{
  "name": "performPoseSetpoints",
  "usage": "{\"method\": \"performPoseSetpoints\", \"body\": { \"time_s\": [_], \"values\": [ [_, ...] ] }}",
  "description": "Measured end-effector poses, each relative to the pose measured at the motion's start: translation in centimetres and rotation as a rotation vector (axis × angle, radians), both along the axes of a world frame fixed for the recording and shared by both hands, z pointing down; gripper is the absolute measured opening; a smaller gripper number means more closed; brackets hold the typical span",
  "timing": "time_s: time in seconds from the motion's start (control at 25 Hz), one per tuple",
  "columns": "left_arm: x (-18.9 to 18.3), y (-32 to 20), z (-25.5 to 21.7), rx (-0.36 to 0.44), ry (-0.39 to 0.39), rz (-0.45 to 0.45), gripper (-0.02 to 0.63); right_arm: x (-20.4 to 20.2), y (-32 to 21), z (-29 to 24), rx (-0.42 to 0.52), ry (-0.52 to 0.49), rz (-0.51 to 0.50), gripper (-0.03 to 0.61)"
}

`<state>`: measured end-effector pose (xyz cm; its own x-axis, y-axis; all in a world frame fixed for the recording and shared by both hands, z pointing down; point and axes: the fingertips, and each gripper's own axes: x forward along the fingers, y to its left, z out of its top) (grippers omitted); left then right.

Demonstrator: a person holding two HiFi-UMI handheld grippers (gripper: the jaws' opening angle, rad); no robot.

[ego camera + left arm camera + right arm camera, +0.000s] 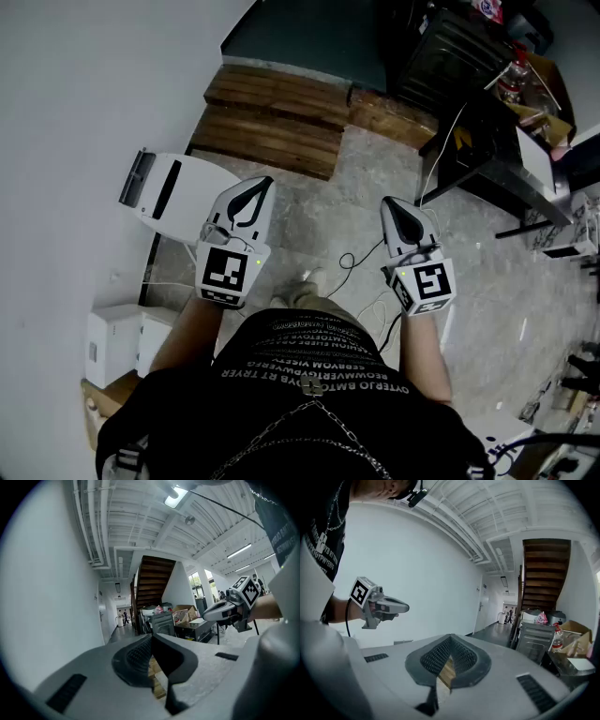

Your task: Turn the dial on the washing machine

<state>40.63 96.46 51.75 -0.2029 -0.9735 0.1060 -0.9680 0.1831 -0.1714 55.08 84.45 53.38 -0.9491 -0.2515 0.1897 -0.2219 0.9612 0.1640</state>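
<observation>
Left gripper (261, 185) and right gripper (387, 202) hang side by side above the floor (328, 202), jaws pressed together, empty. A white appliance (178, 192), maybe the washer, stands by the wall (84, 112), left of them; dial unclear

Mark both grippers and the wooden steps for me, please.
left gripper (265, 182), head view, at the closed jaw tips.
right gripper (386, 202), head view, at the closed jaw tips.
wooden steps (272, 141), head view, middle of the nearer board.
</observation>
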Motion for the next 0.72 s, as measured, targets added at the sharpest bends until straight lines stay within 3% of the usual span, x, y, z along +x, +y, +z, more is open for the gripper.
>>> {"method": "performPoseSetpoints", "body": {
  "time_s": [0.72],
  "values": [
    [-1.8,-16.9,-1.7,0.016,-0.032,-0.016,0.006,-1.7,-15.6,-0.1,-0.047,-0.07,-0.022,-0.003]
  ]
}}
